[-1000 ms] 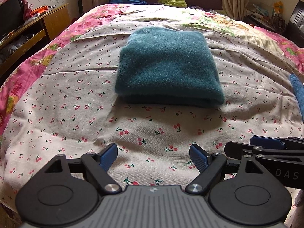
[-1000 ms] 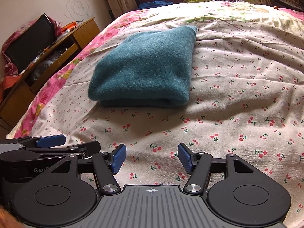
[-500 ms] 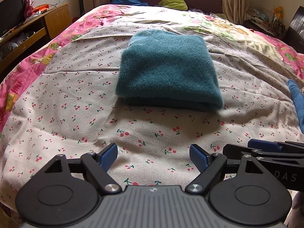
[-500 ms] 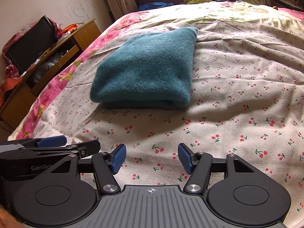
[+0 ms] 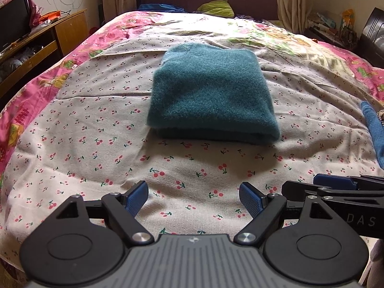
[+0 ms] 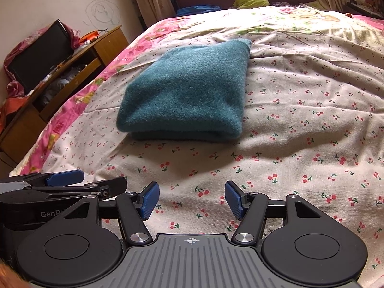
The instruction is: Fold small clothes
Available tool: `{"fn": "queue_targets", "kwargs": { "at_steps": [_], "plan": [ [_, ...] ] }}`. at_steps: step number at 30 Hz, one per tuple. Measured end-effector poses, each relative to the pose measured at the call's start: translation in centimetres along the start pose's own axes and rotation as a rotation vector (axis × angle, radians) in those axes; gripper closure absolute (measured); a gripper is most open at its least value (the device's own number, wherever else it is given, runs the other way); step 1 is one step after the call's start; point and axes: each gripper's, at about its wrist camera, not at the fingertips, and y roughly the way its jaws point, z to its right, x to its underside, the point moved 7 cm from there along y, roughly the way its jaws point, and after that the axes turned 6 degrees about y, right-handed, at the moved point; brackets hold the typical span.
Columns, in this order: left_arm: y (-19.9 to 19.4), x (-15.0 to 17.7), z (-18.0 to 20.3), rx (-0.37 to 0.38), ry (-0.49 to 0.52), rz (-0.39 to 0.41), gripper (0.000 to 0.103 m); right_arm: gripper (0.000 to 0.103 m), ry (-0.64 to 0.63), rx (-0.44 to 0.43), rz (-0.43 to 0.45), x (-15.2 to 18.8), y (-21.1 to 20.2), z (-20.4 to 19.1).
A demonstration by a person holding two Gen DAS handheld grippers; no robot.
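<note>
Left wrist view: the left tongs (image 5: 193, 198) hang over the cherry-print bedsheet (image 5: 96, 124), blue pads spread wide with nothing between them, well short of the garment.
Right wrist view: the right tongs (image 6: 190, 200) sit just beside the left pair, also spread wide and empty, above the same sheet (image 6: 300, 124).
Task's thing: a fuzzy teal knitted garment (image 5: 212, 96), folded into a thick, roughly square bundle, lies near the middle of the bed; from the right it shows to the left of centre (image 6: 189, 93), with a rounded fold along its near edge.
Progress: judging by the neat stacked layers, this piece looks finished; neither tool touches it.
Other cloth: a strip of blue fabric (image 5: 374, 129) lies at the right edge of the bed, possibly the next piece, though too little shows to tell what it is.
Surroundings: a wooden side cabinet (image 5: 55, 36) stands left of the bed, and a lime-green pillow (image 5: 216, 8) sits by the headboard.
Risk, bundle: the knit looks springy, so a nudge from either tool could make the top layer slide or spring open.
Risk, sheet: the loose, wrinkled bedsheet could get pinched with any cloth picked up low, dragging the folded bundle askew.
Risk, tools: the two tongs sit close together and could knock each other when one turns toward the blue fabric.
</note>
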Motion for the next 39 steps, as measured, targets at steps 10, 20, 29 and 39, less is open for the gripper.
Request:
{"fn": "queue_targets", "kwargs": {
  "at_steps": [10,20,29,39],
  "plan": [
    [-0.3,0.1,0.0,-0.017,-0.002,0.01,0.01,0.042,-0.008,0.004,0.003,0.1,-0.2,-0.3],
    [-0.5,0.2,-0.2,-0.02,-0.021,0.016,0.01,0.042,0.003,-0.009,0.005,0.1,-0.3,-0.2],
    [-0.8,0.1,-0.2,-0.03,-0.016,0.026,0.01,0.039,-0.003,-0.014,0.012,0.1,-0.6,-0.5],
    [-1.0,0.1,-0.2,-0.03,-0.021,0.013,0.01,0.039,0.001,-0.02,0.019,0.0,-0.9,-0.6]
  ]
}}
